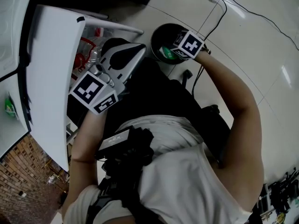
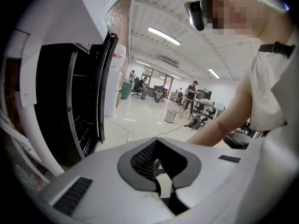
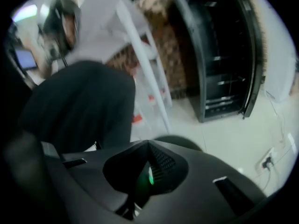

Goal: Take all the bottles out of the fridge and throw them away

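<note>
A: Looked down from the head view onto what?

B: Onto a white fridge door swung open at the left, with clear plastic bottles, red-labelled, crowded into its door shelf. Onto a black bin on the floor at the right, with a green item inside, probably a bottle already thrown away.

A: And the tools?

B: Found the left tool, white, just beside the door shelf and short of the bottles. Showed, in its own view, jaws drawn together with nothing between them. Found the right tool, black, poised over the mouth of the bin. Jaws there likewise pressed together and empty. Caught only a green glint through the hollow behind the tips.

A: Judged the bottles how, for handling?

B: Judged them light if empty, though could not tell the fill. Thin-walled, easy to dent, smooth enough to slip, not fragile. Would have needed the jaws spread wide first. Then a hold across the middle of the body, at the label, or at the stiffer neck under the cap. Gently, to avoid crushing one or squeezing it out sideways. Could not count those left in the shelf.
</note>
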The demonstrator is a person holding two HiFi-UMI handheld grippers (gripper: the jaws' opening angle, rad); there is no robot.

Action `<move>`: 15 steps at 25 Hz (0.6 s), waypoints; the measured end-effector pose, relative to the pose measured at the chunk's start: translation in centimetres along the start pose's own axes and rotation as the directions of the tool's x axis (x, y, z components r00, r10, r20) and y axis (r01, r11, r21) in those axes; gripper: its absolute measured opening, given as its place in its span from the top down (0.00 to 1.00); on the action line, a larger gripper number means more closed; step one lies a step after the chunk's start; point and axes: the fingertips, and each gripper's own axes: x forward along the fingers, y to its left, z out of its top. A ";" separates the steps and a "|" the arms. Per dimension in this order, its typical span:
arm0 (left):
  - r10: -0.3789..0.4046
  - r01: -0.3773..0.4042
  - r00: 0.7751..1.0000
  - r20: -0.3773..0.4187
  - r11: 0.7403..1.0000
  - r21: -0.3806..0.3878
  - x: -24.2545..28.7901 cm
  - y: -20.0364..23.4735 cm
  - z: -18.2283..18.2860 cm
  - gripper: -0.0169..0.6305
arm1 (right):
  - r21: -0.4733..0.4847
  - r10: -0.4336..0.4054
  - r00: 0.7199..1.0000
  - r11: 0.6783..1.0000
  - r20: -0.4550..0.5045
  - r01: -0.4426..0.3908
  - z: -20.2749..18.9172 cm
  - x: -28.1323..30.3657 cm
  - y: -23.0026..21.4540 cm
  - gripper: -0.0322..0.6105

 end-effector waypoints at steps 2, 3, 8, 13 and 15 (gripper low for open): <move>0.003 -0.002 1.000 0.028 1.000 -0.026 -1.3 -0.5 0.7 0.95 | 0.032 0.027 0.987 0.999 0.160 -0.033 3.1 -3.2 1.9 0.95; 0.003 -0.001 0.999 0.046 0.999 -0.036 -1.9 -0.7 1.3 0.95 | 0.036 0.037 0.970 0.998 0.238 -0.047 4.6 -5.0 2.8 0.95; -0.002 0.002 0.993 0.118 1.000 -0.007 -4.9 -2.4 4.4 0.95 | -0.028 0.057 0.853 0.998 0.519 -0.050 12.4 -13.1 7.0 0.95; 0.027 -0.039 0.984 0.177 0.997 0.064 -4.7 -1.5 5.0 0.95 | -0.221 0.153 0.756 0.975 0.637 -0.011 18.8 -17.5 7.8 0.95; 0.045 -0.060 0.975 0.216 0.996 0.065 -5.0 -1.2 5.4 0.95 | -0.287 0.201 0.722 0.958 0.662 -0.005 21.1 -19.1 8.4 0.95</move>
